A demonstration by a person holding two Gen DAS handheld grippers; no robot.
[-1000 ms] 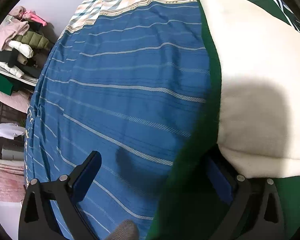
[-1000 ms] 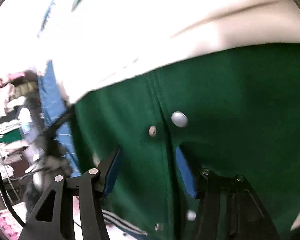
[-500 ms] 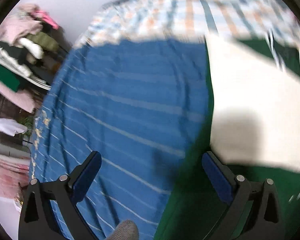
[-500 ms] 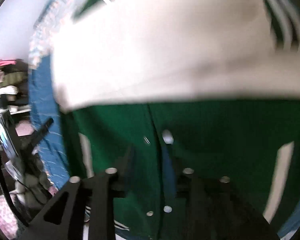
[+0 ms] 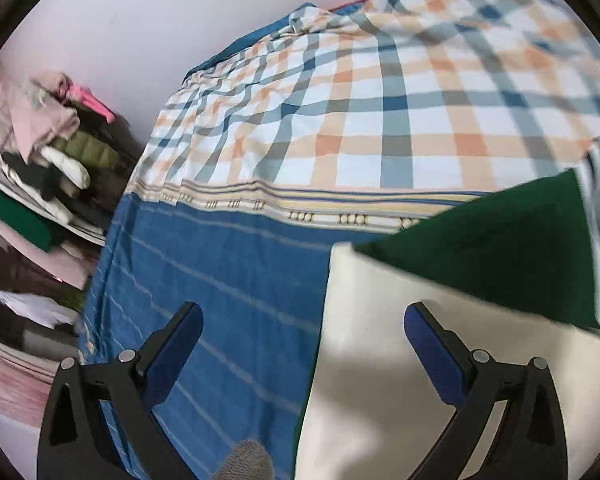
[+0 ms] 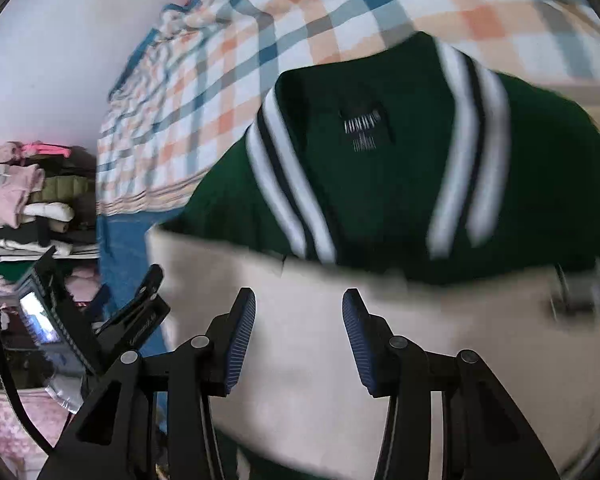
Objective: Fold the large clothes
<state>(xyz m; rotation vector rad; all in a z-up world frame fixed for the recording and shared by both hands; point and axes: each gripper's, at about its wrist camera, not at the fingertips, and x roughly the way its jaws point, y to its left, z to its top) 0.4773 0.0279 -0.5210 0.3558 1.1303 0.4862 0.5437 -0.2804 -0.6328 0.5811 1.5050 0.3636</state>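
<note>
A dark green knit jacket with striped ribbed collar and cream sleeve lies on the blue striped bed sheet; the checked quilt sits at 12 o'clock, possibly cotton. Left tool and right tool hang released.

Blue striped sheet, plaid blanket, clothes pile.

Each hand-held gripper, left and right, has black angular arms with silver screws and ribbed blue pads; a grey gloved fingertip shows at six o'clock.
</note>
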